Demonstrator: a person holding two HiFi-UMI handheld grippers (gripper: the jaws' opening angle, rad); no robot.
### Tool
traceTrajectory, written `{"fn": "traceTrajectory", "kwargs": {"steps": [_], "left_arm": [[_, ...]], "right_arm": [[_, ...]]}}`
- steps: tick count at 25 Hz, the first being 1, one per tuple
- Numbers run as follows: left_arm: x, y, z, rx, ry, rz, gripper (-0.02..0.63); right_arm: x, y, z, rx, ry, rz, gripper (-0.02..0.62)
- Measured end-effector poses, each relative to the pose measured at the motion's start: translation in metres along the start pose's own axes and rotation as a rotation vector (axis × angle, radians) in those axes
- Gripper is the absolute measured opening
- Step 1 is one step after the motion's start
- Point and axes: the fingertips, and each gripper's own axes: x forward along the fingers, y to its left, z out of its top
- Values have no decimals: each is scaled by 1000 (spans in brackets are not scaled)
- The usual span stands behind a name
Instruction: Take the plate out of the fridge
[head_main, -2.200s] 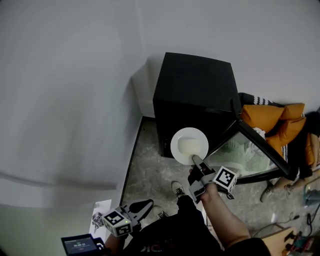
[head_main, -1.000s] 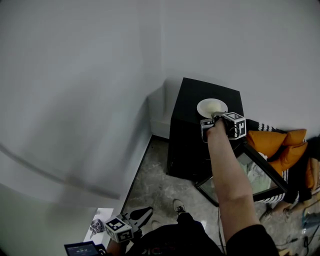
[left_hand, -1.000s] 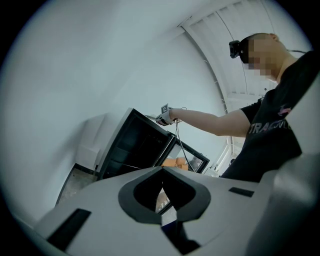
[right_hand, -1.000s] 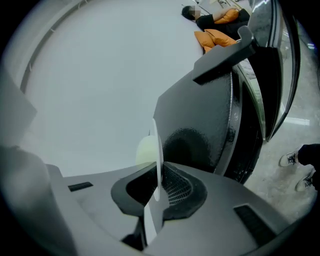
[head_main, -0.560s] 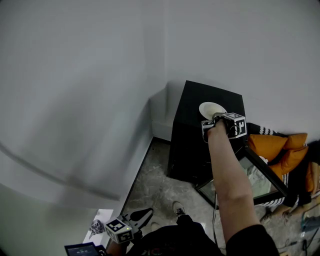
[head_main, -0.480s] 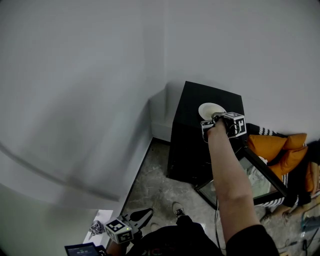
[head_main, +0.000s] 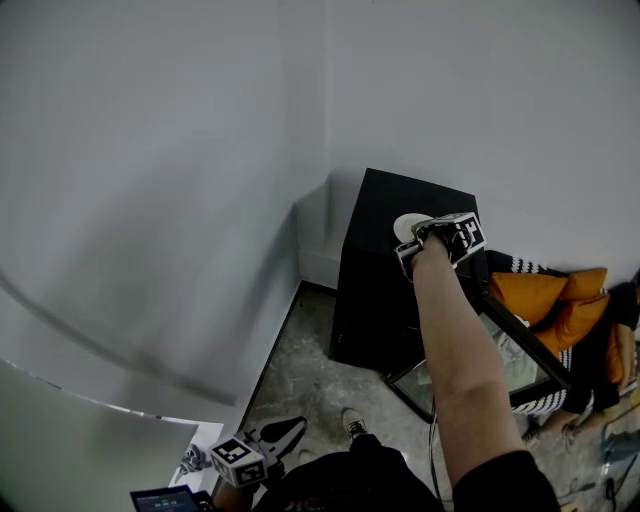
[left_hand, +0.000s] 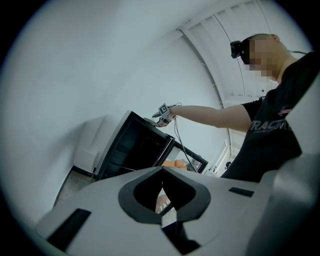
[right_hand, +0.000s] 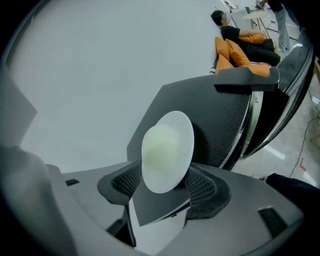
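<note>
The white plate (head_main: 407, 226) lies on top of the black fridge (head_main: 385, 295), near its front edge. My right gripper (head_main: 420, 233) reaches over that top at the end of an outstretched arm. Its jaws are opening: the plate (right_hand: 167, 150) still sits between the mesh pads (right_hand: 202, 187), but they stand apart from it. The fridge's glass door (head_main: 505, 345) hangs open to the right. My left gripper (head_main: 290, 432) is held low by the person's legs, shut with nothing in it (left_hand: 161, 172).
The fridge stands in a corner of white walls (head_main: 200, 200). A person with orange cushions (head_main: 550, 290) lies behind the open door. A small screen (head_main: 160, 497) shows at the bottom left. Grey stone floor (head_main: 310, 370) spreads in front of the fridge.
The right gripper carried the plate from in front of the open fridge up onto its top. Its jaws, closed on the rim before, now stand apart. The left gripper stayed low.
</note>
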Motion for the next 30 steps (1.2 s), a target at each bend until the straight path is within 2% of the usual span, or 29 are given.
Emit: {"fn": "traceTrajectory", "kwargs": {"steps": [7,20,24,26,28,30], "left_arm": [[-6,-2,0,24,-2,-10,3],[-28,2,-3,24,-41,-5,3],[-32,-6,-4,33,-29,-17,3],[-33,-11,-4,30,-26,-30,3],[-34,-14,-6,53,5,-33,3],[-34,-19,-8,77,32,-44,3]], "right_arm": [[-14,-5,-5,-118,14,-23,307],[-34,-17,-14,-320,65,-109,308],[-53,-14,-17,-418,17,-57,306],[-66,-10,-20,-481,-36,9,232],[-75,-9,-24,-536,-79,79,6],[-87,-6,-35,-612,-89,158,6]]}}
